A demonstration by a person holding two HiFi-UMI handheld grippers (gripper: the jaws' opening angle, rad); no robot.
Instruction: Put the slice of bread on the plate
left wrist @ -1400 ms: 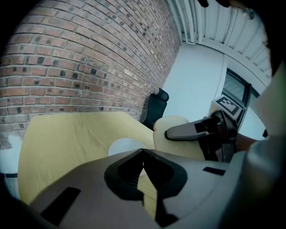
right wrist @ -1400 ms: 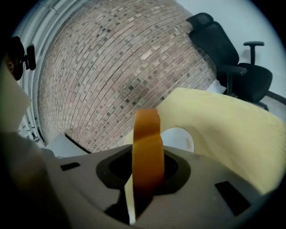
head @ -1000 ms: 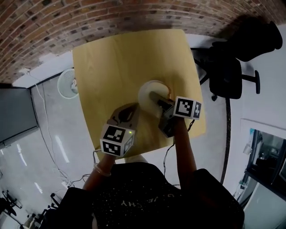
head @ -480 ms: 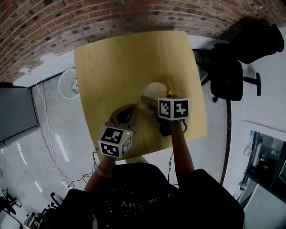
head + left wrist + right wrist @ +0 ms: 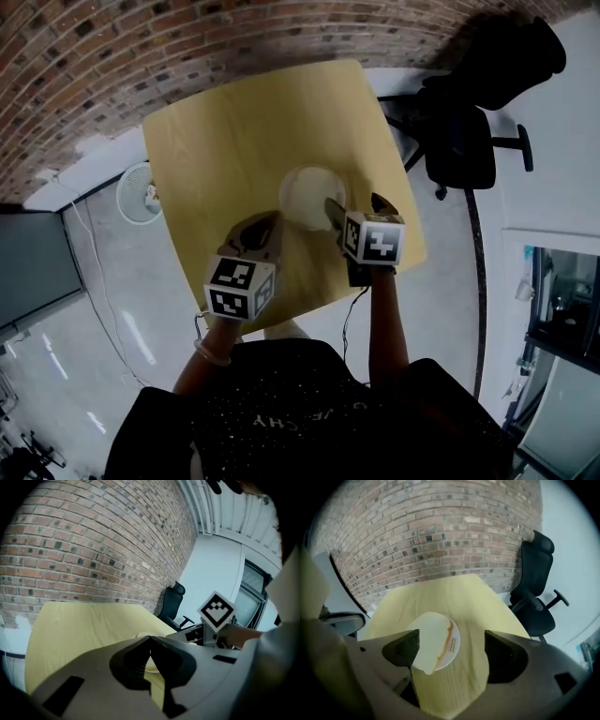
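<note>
From the head view we can hardly tell the slice of bread from the pale plate point(image 5: 309, 178) under it, and the right gripper's body covers the plate's near rim. The right gripper view settles it: one slice of bread point(image 5: 427, 639) lies flat on the one plate, its near corner poking just past the rim. The plate sits right of the middle of the single table point(image 5: 225, 141), closer to the near edge than the far one. We see the right gripper point(image 5: 451, 645) with its jaws spread wide and nothing held, the plate lying beyond the gap. The left gripper point(image 5: 150, 639) has its jaws pressed together on nothing, over the near edge left of the plate. In its view the closed jaws hide nearly all of the plate, leaving only slivers. Beyond the table's right corner stands one black office chair point(image 5: 459, 141), partly cut off by the picture's edge.
</note>
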